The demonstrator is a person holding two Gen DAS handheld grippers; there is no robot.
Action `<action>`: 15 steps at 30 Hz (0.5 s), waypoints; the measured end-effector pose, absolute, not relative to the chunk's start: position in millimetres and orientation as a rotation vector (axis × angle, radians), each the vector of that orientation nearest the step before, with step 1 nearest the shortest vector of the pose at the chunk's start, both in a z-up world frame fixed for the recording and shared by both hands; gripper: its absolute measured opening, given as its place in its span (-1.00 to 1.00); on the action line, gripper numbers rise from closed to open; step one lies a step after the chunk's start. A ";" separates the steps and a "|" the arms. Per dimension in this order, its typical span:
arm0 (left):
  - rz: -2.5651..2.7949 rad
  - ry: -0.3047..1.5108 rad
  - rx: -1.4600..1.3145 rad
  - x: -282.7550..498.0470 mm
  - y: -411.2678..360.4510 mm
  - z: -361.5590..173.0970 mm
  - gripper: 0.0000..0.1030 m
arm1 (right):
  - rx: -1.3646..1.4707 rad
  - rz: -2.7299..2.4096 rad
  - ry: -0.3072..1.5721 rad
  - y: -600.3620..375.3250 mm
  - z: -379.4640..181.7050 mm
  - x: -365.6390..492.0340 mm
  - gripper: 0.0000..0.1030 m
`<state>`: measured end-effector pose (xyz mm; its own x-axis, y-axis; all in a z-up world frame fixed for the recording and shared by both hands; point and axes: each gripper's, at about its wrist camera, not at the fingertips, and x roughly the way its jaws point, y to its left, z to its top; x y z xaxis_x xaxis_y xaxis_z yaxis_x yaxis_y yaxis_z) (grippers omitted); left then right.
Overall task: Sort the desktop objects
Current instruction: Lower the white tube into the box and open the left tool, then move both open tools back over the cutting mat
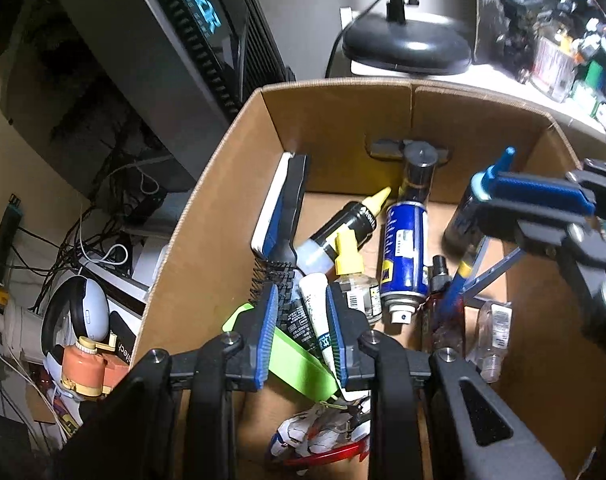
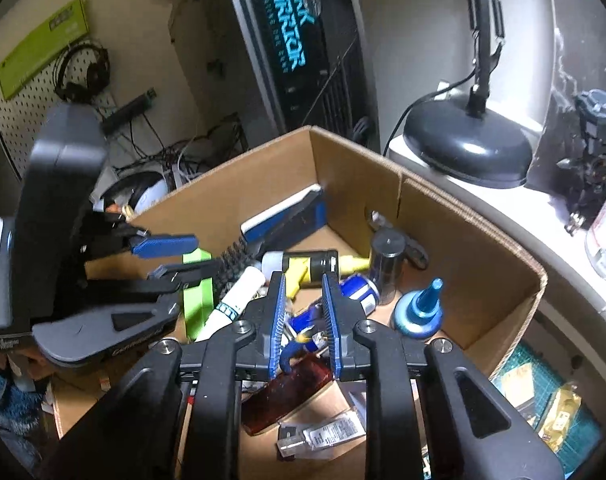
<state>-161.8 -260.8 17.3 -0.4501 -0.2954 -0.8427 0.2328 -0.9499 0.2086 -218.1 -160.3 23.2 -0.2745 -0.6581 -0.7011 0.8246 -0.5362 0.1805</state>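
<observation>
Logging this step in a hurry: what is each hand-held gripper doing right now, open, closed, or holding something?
Left hand-held gripper: open over the cardboard box, holding nothing.
Right hand-held gripper: open, holding nothing.

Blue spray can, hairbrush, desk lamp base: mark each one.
Blue spray can (image 1: pixel 406 248): left wrist view, on its blue label.
Hairbrush (image 1: pixel 289 208): left wrist view, on its black handle.
Desk lamp base (image 2: pixel 469 148): right wrist view, on its domed top.
</observation>
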 end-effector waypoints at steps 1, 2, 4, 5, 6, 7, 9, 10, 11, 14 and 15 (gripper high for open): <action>-2.451 -0.082 1.414 -158.2 -259.9 20.2 -0.35 | 0.913 -1.939 0.256 -158.3 26.0 -218.1 -0.62; -2.465 -0.073 1.391 -154.3 -259.1 23.3 -0.28 | 0.890 -1.942 0.245 -155.1 30.1 -216.6 -0.62; -2.500 -0.051 1.337 -144.3 -257.2 31.5 -0.16 | 0.854 -1.947 0.231 -149.3 37.7 -213.4 -0.62; -2.517 -0.040 1.308 -138.5 -255.2 36.7 -0.12 | 0.834 -1.953 0.225 -144.4 42.7 -211.0 -0.62; -2.539 -0.028 1.274 -131.8 -252.9 42.0 -0.10 | 0.815 -1.958 0.219 -139.1 47.8 -208.4 -0.62; -2.560 -0.020 1.247 -125.2 -250.5 46.6 -0.10 | 0.793 -1.965 0.208 -130.9 54.1 -205.0 -0.62; -2.601 -0.010 1.187 -109.2 -243.6 56.3 -0.06 | 0.752 -1.981 0.179 -113.2 66.3 -198.7 -0.61; -2.620 -0.005 1.155 -100.8 -239.9 61.1 -0.03 | 0.730 -1.989 0.163 -103.0 72.4 -195.1 -0.61; -2.639 0.001 1.122 -92.2 -236.1 65.8 0.07 | 0.708 -1.999 0.151 -91.8 78.8 -189.8 -0.61; -2.697 0.047 1.044 -67.6 -223.8 76.2 0.30 | 0.637 -2.033 0.132 -58.1 97.2 -170.1 -0.60; -2.714 0.069 1.025 -59.9 -218.8 79.6 0.43 | 0.617 -2.041 0.126 -48.3 101.9 -164.0 -0.58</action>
<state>-59.9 -218.8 79.6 -0.7254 -0.2056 -0.6569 0.2388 -0.9702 0.0399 -164.0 -48.3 101.9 -0.4079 -0.7807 -0.4734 0.8330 -0.5305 0.1572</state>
